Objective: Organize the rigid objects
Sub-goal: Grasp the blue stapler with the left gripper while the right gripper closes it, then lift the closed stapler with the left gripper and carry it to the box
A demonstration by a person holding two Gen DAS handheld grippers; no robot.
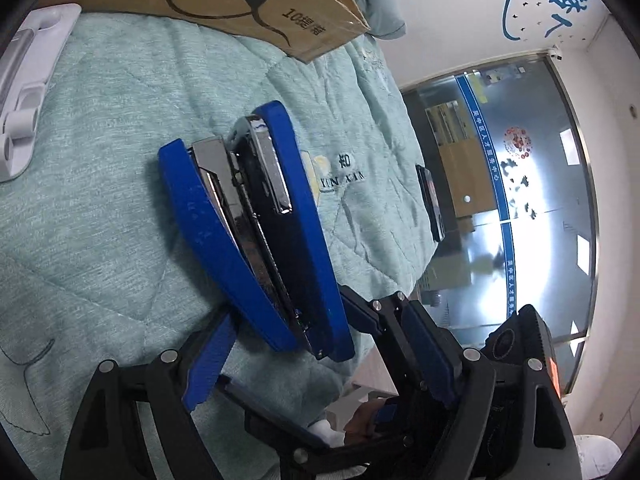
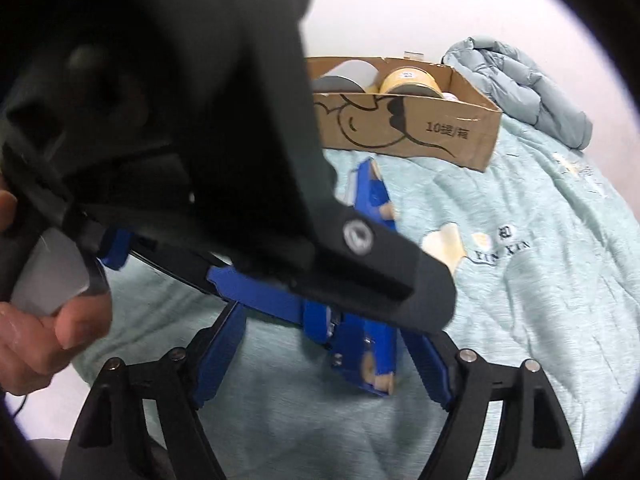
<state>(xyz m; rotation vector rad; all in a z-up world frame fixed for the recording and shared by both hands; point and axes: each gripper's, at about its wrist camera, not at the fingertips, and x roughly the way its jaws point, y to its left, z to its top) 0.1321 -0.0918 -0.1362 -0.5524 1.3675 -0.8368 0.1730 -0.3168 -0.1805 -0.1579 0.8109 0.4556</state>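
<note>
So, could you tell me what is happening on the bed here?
A person works a hand-held gripper in each hand around a blue stapler lying on a teal quilt. The left hand-held gripper and right hand-held gripper are both open, straddling it. A cardboard box sits behind.

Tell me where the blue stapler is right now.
In the left wrist view the blue stapler lies on the teal quilt between the left gripper's open fingers, below the cardboard box.

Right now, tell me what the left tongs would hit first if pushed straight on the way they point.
The blue stapler. It lies on the teal quilt directly ahead, with its near end already between the open left tongs; contact looks likely almost at once.
</note>
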